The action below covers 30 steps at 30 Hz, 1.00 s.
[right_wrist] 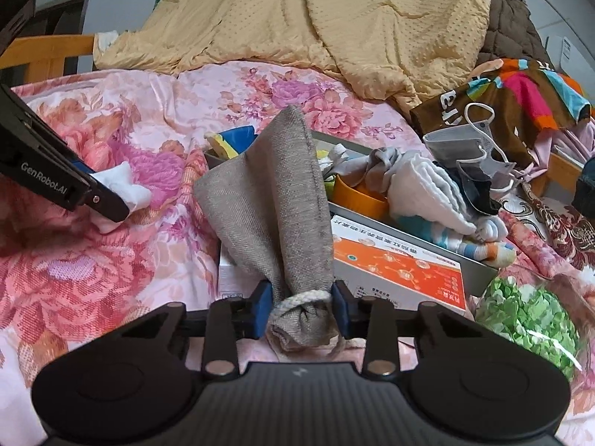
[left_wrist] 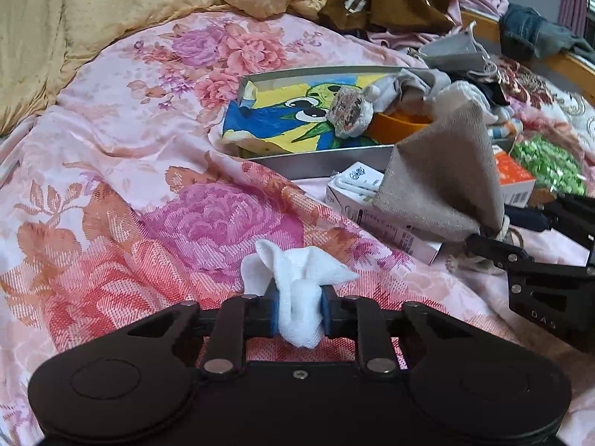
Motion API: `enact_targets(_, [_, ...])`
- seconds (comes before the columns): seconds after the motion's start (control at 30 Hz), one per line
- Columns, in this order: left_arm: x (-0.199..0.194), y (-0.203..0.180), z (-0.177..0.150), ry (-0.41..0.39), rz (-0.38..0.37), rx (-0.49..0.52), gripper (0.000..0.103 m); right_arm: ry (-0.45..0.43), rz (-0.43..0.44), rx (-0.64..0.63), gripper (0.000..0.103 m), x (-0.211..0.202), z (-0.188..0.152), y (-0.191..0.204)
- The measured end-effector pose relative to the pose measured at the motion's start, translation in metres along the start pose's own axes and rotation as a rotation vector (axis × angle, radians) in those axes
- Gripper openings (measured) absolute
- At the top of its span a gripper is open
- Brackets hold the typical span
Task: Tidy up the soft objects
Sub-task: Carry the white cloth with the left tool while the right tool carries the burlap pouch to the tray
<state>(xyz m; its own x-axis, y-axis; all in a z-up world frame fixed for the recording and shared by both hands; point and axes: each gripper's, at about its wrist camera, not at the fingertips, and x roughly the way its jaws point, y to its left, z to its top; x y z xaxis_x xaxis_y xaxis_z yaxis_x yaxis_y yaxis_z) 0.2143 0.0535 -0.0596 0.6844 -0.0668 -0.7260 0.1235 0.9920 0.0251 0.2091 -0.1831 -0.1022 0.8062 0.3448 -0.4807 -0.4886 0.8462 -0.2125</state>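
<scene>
White cloth, a small bunched sock (left_wrist: 297, 290), sits pinched between the blue pads (left_wrist: 273, 308) of the left gripper (left_wrist: 298, 310), whose jaws are closed down to the width of the fabric; the sock's loose ends stick up and out past the fingertips, over the pink floral sheet (left_wrist: 130, 204). In the right wrist view the same gripper (right_wrist: 111, 200) comes in from the left edge, with the sock (right_wrist: 130, 186) showing at its tip, just above the sheet (right_wrist: 74, 278). The right gripper (right_wrist: 301, 314) is clamped on the neck of a grey pouch (right_wrist: 275, 200), just at the white cord (right_wrist: 301, 301) that ties it; the jaws are partly closed, gripping the gathered cloth, and the pouch body stands up and away from the fingers. From the left wrist view the pouch (left_wrist: 442, 174) hangs in front of a white box (left_wrist: 375, 208) and a metal tray (left_wrist: 327, 161). The tray holds a cartoon-printed cloth (left_wrist: 275, 119), an orange cup (left_wrist: 398, 122) and a heap of socks (right_wrist: 435, 193). An orange box (right_wrist: 401, 264) lies against the tray's near wall in the right wrist view, and a green bag (right_wrist: 528, 319) lies to its right. A face mask (right_wrist: 461, 141) rests behind the sock heap. A yellow quilt (right_wrist: 316, 18) is piled at the far side of the bed.
</scene>
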Motion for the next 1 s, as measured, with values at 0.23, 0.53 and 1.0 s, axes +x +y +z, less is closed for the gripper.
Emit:
enact_targets(0.23, [-0.007,0.001,-0.002,-0.041,-0.006,-0.024,0.020,-0.011,0.008,0.006,0.035,-0.008,-0.002,0.005])
enact_targets(0.53, [-0.023,0.007,-0.002,-0.097,-0.025,-0.049,0.020,-0.068,0.020,0.041,0.032,-0.020,0.002,0.008])
enact_targets(1.0, [-0.021,0.010,0.045,-0.203,-0.030,-0.073,0.020,-0.176,0.030,0.215,0.032,-0.022,0.044,-0.032])
